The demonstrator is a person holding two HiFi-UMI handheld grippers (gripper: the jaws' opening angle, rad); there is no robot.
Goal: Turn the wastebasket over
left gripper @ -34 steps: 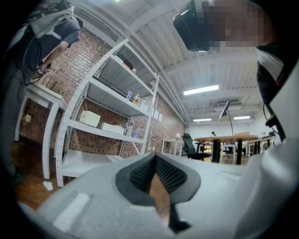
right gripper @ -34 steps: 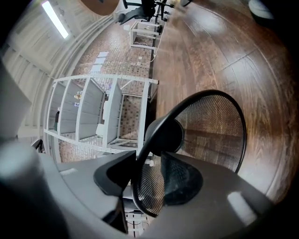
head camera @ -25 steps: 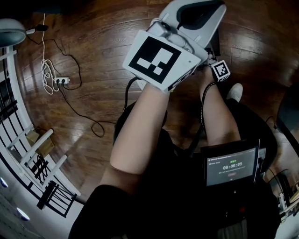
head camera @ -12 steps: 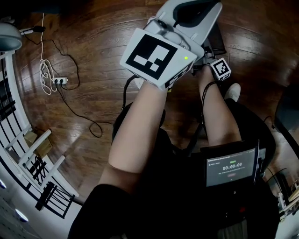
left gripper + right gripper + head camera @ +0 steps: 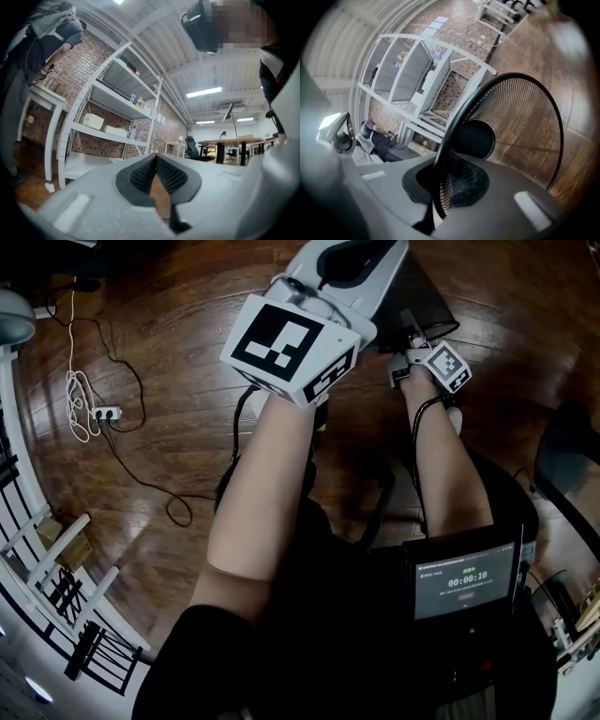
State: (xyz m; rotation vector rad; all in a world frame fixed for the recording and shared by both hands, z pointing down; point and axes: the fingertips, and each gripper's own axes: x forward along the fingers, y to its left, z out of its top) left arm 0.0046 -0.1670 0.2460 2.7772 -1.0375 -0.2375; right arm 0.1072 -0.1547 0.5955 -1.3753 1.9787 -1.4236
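Observation:
The wastebasket (image 5: 427, 302) is black wire mesh with a solid bottom; in the head view only a part shows at the top right, behind my left gripper. My right gripper (image 5: 410, 332) is shut on its rim (image 5: 453, 115). In the right gripper view the wastebasket (image 5: 522, 126) hangs tilted off the wooden floor, its mouth towards the camera and its round bottom (image 5: 474, 139) visible inside. My right gripper (image 5: 443, 164) pinches the rim and mesh wall between its pads. My left gripper (image 5: 361, 254) is held high beside it, and in its own view my left gripper (image 5: 156, 164) is shut on nothing, pointing level at the room.
A power strip with a coiled white cable (image 5: 92, 409) and a black cable (image 5: 141, 470) lie on the wooden floor at left. White metal shelving (image 5: 108, 108) stands against a brick wall, with a person (image 5: 42, 42) beside it. A screen (image 5: 464, 577) hangs at my chest.
My right gripper has risen and rolled with the basket's rim in it, and more of the basket now shows in the head view. The left gripper stays about where it was.

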